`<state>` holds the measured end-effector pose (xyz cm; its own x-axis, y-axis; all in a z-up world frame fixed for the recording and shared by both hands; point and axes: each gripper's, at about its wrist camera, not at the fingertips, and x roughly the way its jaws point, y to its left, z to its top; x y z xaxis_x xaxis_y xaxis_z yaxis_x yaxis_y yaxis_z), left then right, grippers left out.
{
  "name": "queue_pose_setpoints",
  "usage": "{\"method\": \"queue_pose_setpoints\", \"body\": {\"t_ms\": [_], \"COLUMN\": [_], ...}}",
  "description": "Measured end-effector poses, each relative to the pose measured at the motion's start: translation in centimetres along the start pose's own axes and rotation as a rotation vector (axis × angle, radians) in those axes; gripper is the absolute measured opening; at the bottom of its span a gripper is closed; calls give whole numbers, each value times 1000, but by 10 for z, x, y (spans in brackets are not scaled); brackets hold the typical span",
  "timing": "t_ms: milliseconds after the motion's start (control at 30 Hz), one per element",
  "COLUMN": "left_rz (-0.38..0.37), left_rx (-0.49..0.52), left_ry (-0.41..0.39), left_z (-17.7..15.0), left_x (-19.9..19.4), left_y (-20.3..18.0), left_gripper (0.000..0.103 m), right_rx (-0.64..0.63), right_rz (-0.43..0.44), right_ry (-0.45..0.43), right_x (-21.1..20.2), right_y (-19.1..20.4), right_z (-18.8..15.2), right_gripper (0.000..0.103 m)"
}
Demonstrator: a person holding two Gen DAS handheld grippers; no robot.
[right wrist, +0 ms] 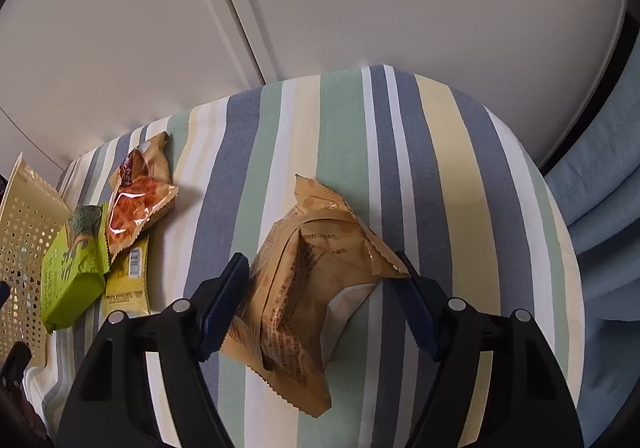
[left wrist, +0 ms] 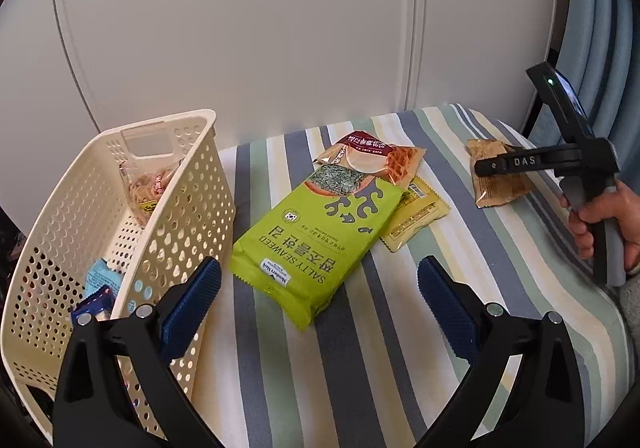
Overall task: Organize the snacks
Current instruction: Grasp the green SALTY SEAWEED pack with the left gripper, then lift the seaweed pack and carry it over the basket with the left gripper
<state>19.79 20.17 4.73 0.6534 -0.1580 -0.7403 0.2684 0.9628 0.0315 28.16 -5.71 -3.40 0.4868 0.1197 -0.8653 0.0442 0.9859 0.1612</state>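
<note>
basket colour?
Cream, perforated with small holes; the basket shows best in the left wrist view.

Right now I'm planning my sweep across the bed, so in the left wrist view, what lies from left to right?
Cream basket → green seaweed pack → yellow packet → tan wrapped snack under the right tongs → hand. The red-topped snack bag overlaps the seaweed pack, so I leave it out.

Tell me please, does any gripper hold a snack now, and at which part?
Nothing is held. The right gripper stands open around the tan packet, jaws beside its two sides, not clamped. The left gripper is open and empty.
</note>
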Motion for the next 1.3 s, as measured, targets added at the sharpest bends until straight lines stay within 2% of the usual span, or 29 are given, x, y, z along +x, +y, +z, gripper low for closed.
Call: {"method": "queue_pose_setpoints", "body": {"t_ms": [200, 367, 567, 800, 933, 1000, 1133, 1267, 1300], "left_rz": [-28, -77, -35, -7, -20, -70, -159, -149, -139], "left_rx": [69, 146, 260, 326, 305, 231, 90, 55, 48], "left_ry": [42, 64, 98, 110, 161, 212, 220, 232, 233], "left_z": [21, 35, 38, 40, 44, 43, 37, 24, 21], "left_x": [27, 53, 79, 98, 114, 121, 117, 107, 105], "left_y": [-7, -14, -17, -17, -16, -9, 2, 7, 8], "left_gripper": [100, 100, 100, 100, 100, 100, 100, 98, 91], "right_rx": [-20, -43, -54, -54, -54, -55, -55, -52, -52], "right_rz": [-18, -13, -2, -3, -8, -9, -8, -6, -5], "right_ry": [-52, -64, -68, -73, -76, -77, -77, -77, -77], "right_x": [-2, 5, -5, -5, -5, -5, -5, -5, -5], "right_y": [10, 18, 5, 6, 6, 6, 6, 6, 6], "right_z": [-21, -12, -14, -15, -15, -15, -15, -15, -15], "right_gripper": [75, 76, 76, 76, 76, 76, 76, 76, 76]}}
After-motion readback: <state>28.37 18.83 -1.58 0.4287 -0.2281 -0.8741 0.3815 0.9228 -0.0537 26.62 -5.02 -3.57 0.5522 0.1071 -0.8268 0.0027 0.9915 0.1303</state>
